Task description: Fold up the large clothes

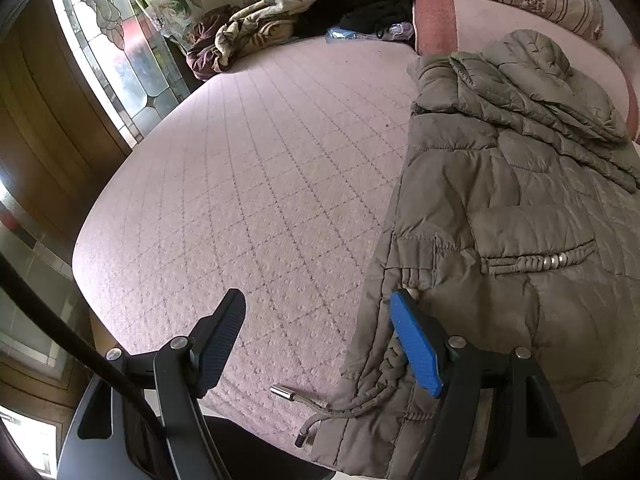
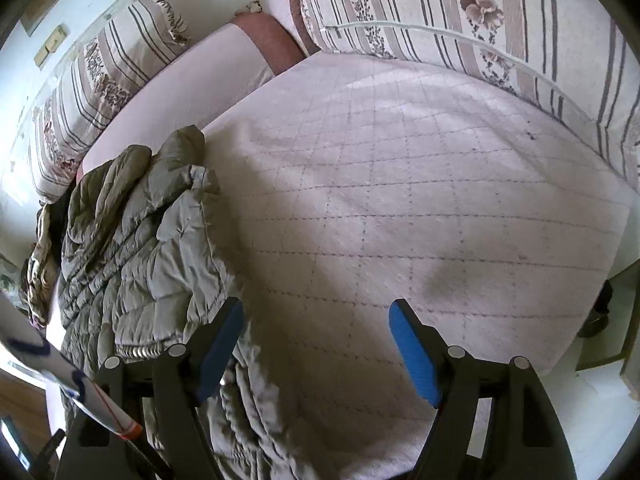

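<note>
While spread flat on quilted pink bed cover [image 1: 256, 184], grey-green padded jacket [image 1: 520, 240] with drawcord [image 1: 320, 404] trailing off hem. Left gripper [image 1: 320, 344] over hem edge, jaws apart, gripping nothing. Right gripper [image 2: 316, 352] beside jacket, jaws apart, empty. Striped floral pillows [image 2: 460, 12] beyond.

Quilted pink bed [image 1: 240, 184], grey padded jacket [image 1: 520, 240], crumpled blanket [image 1: 256, 28]
</note>
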The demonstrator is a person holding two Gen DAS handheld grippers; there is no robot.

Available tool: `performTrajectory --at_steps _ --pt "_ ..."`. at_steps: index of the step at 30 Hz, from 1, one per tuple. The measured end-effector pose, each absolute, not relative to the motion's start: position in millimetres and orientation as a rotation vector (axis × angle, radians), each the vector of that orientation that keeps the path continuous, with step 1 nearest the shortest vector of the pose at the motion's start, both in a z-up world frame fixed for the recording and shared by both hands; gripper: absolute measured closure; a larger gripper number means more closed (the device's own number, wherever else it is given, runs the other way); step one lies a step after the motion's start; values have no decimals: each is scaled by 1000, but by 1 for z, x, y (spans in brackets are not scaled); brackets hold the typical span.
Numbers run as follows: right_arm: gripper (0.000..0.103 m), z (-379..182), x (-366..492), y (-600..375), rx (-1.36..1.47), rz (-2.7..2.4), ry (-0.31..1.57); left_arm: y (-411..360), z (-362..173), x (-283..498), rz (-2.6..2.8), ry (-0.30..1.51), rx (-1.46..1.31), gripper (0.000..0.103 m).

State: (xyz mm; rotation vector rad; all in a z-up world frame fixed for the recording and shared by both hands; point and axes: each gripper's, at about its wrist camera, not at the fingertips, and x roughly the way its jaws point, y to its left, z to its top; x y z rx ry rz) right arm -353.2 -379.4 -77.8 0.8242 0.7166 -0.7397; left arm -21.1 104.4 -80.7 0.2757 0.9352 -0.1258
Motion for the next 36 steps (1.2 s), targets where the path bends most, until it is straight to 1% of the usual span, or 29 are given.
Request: performTrajectory --at_steps 13,20,27,31,33,36 --pt "21 -89 -343 -384 887 -717 703 91 -86 -15 -185 976 269 29" --pt "20 -93 -344 -388 930 -712 694 92 -89 3 -227 1010 224 29" --pt "17 -96 -344 -390 959 -700 684 106 -105 57 -343 1150 5 29" --pt "15 -97 -342 -391 967 -682 682 109 -117 76 -439 1230 -134 28" --pt "15 -99 -340 -392 977 -662 680 105 -118 75 -471 1227 -128 25" --pt "14 -100 -338 -395 997 -653 665 98 -120 65 -513 1203 -88 24"
